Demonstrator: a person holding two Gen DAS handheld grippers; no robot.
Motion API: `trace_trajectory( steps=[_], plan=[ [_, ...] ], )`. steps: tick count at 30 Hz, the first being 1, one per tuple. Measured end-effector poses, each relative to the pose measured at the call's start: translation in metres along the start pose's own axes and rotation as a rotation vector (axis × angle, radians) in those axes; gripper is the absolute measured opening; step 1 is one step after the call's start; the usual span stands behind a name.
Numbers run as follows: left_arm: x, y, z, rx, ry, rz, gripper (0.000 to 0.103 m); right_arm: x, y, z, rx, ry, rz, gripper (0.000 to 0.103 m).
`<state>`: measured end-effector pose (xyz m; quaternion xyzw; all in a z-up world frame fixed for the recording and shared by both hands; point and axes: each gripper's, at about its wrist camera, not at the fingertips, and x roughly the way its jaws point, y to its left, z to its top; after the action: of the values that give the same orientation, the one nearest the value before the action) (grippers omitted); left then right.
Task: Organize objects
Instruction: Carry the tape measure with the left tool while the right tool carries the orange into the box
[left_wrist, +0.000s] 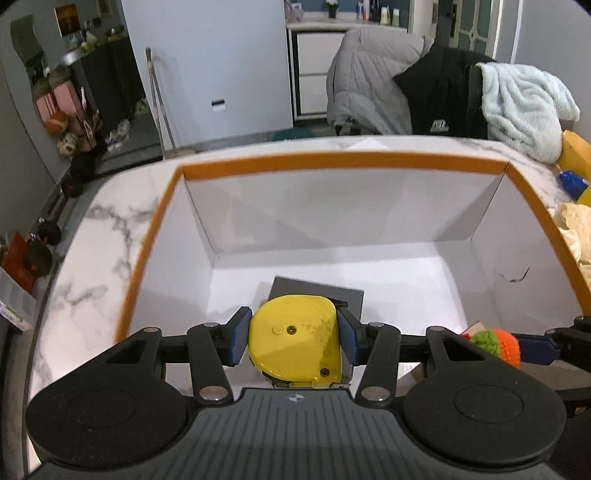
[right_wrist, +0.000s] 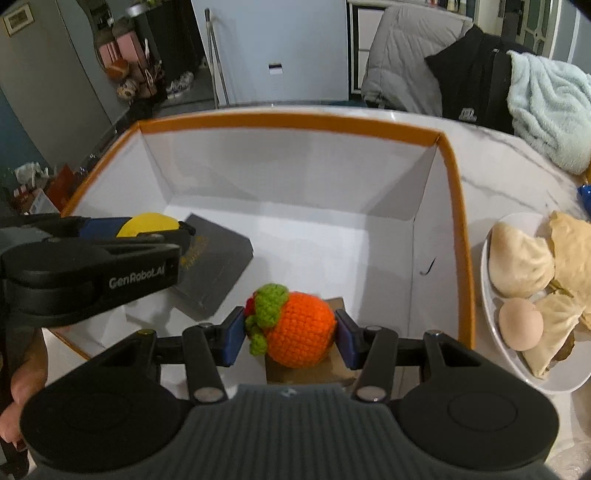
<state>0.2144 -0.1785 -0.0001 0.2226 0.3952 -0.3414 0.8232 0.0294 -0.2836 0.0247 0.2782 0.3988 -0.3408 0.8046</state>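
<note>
My left gripper (left_wrist: 293, 334) is shut on a yellow tape measure (left_wrist: 295, 336), held over the near part of a white box with an orange rim (left_wrist: 343, 160). A dark grey flat booklet (left_wrist: 317, 295) lies on the box floor just beyond it. My right gripper (right_wrist: 290, 332) is shut on an orange crocheted fruit with green leaves (right_wrist: 299, 325), above a brown card piece (right_wrist: 306, 369) near the box's front wall. In the right wrist view the left gripper (right_wrist: 147, 236) with the tape measure (right_wrist: 147, 223) hangs at the left over the booklet (right_wrist: 210, 266). The crocheted fruit (left_wrist: 498, 341) also shows at the right of the left wrist view.
The box (right_wrist: 295, 122) stands on a marble table (left_wrist: 103, 236). A white plate (right_wrist: 491, 295) with buns and an egg (right_wrist: 521, 323) sits right of the box. Jackets and a pale blue towel (left_wrist: 524, 103) hang on chairs behind. A hand (right_wrist: 22, 384) shows at lower left.
</note>
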Motion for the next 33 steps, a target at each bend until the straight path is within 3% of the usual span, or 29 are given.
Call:
trace_trajectory(
  steps=[22,33],
  plan=[
    [0.017,-0.001,0.001,-0.005,0.138,-0.02,0.058,0.004,0.009,-0.002,-0.011,-0.013,-0.034,0.053],
    [0.019,-0.002,0.001,0.006,0.151,-0.023,0.058,0.005,0.009,-0.002,0.005,-0.013,-0.05,0.054]
  ],
)
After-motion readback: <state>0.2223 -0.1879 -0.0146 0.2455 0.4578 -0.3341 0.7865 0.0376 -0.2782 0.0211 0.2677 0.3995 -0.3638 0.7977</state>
